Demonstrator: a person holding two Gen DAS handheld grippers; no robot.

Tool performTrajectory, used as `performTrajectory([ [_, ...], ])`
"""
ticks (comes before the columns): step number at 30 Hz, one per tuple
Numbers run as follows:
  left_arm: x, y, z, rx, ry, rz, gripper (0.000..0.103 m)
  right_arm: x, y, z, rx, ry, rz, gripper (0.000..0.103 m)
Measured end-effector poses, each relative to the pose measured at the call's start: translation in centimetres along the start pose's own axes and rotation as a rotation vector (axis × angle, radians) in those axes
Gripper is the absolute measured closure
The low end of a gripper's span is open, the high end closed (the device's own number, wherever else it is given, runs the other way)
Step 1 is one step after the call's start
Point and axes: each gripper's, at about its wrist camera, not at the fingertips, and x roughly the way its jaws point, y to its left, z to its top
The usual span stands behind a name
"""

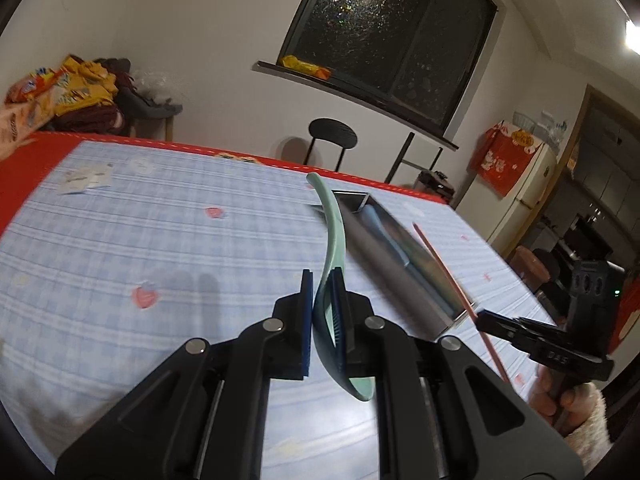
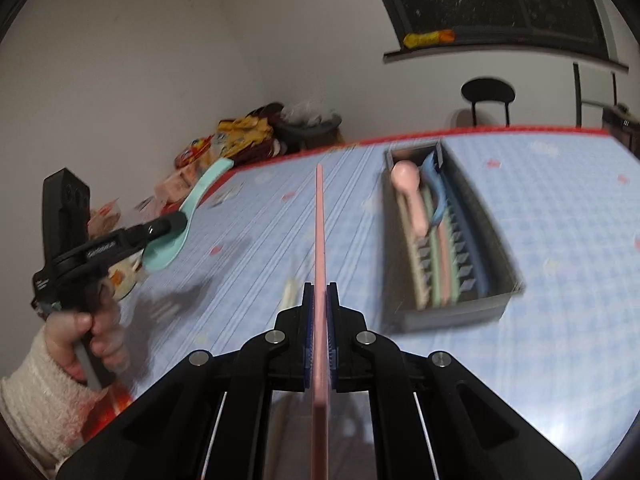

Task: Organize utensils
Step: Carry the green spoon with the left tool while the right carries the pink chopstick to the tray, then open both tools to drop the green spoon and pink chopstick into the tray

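Meanwhile, the left tool (image 1: 322, 280) grasps a mint spoon (image 1: 330, 236) while the right tool (image 2: 320, 292) clenches a pink chopstick (image 2: 320, 232) above the checked surface (image 1: 160, 240), near the grey tray (image 2: 504, 280).

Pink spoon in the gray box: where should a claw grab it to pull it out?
Probably its thick handle, just below the round head, coming straight down from above. The pink spoon lies on top of the other utensils, and the gray box has tall walls that block the sides. Close the claw across the handle.
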Motion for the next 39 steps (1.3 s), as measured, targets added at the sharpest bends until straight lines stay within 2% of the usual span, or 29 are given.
performTrajectory([
  [6, 4.9, -3.0, 2.3, -0.082, 0.036, -0.038, 0.09, 1.6, -3.1, 5.4, 0.018, -0.077, -0.092, 0.097],
  [9, 7.7, -4.5, 3.2, -0.13, 0.054, -0.048, 0.09, 3.1, -5.2, 6.9, 0.059, -0.085, -0.099, 0.097],
  [12, 10.9, -6.1, 3.7, -0.155, 0.081, -0.044, 0.09, 4.1, -7.1, 6.6, 0.11, -0.071, -0.081, 0.097],
  [15, 13.9, -7.3, 3.8, -0.174, 0.101, -0.025, 0.09, 4.9, -8.5, 6.1, 0.113, -0.045, -0.111, 0.097],
  [21, 18.7, -9.0, 3.7, -0.191, 0.129, 0.028, 0.09, 5.9, -10.9, 5.4, 0.196, -0.009, -0.081, 0.097],
  [29, 21.4, -9.2, 3.5, -0.177, 0.146, 0.091, 0.09, 7.8, -10.8, 5.5, 0.191, 0.04, -0.095, 0.097],
  [39, 23.1, -9.5, 3.6, -0.165, 0.159, 0.116, 0.09, 8.7, -11.3, 5.4, 0.2, 0.055, -0.125, 0.097],
])
